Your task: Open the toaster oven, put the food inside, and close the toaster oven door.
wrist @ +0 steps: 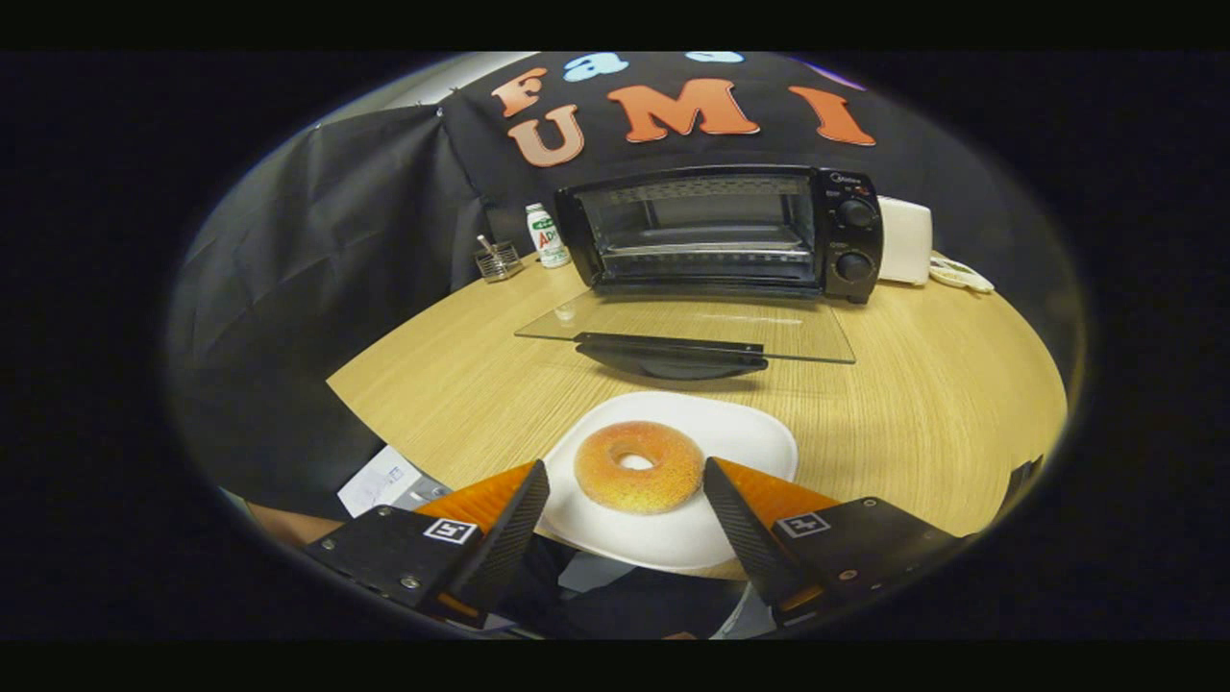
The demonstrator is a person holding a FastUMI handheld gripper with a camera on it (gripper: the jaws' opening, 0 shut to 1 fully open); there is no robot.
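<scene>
A: Where does the doughnut (639, 466) sit relative to the tool (627, 481)?

B: Right between its two fingers. It lies flat on the white plate (750, 432), hole up, and the fingers (519, 509) stand one on each side of it, spread wide and gripping nothing. There looks to be a small gap on either side, so I'd say neither finger touches it yet.

A: Does the doughnut have a long axis to line up with?

B: No, it's a ring, round all the way about, so any squeeze across its width should serve. What counts is that it is already centred in the gap, perhaps slightly nearer the right finger.

A: And beyond the plate?

B: The plate rests near the close edge of the wooden surface (922, 404). Straight ahead, past the plate, the toaster oven's glass door (687, 327) lies folded down flat, its dark handle (673, 356) toward the plate. Behind it is the toaster oven (721, 231) itself, cavity open, rack visible, knobs on its right side.

A: So the opening step is done?

B: By my reading, yes. The next move is to clench on the doughnut, lift it clear of the plate, and carry it forward over the lowered door into the cavity. The path is nearly straight.

A: Any risk?

B: The doughnut looks soft; too hard a squeeze could crush it.
</scene>
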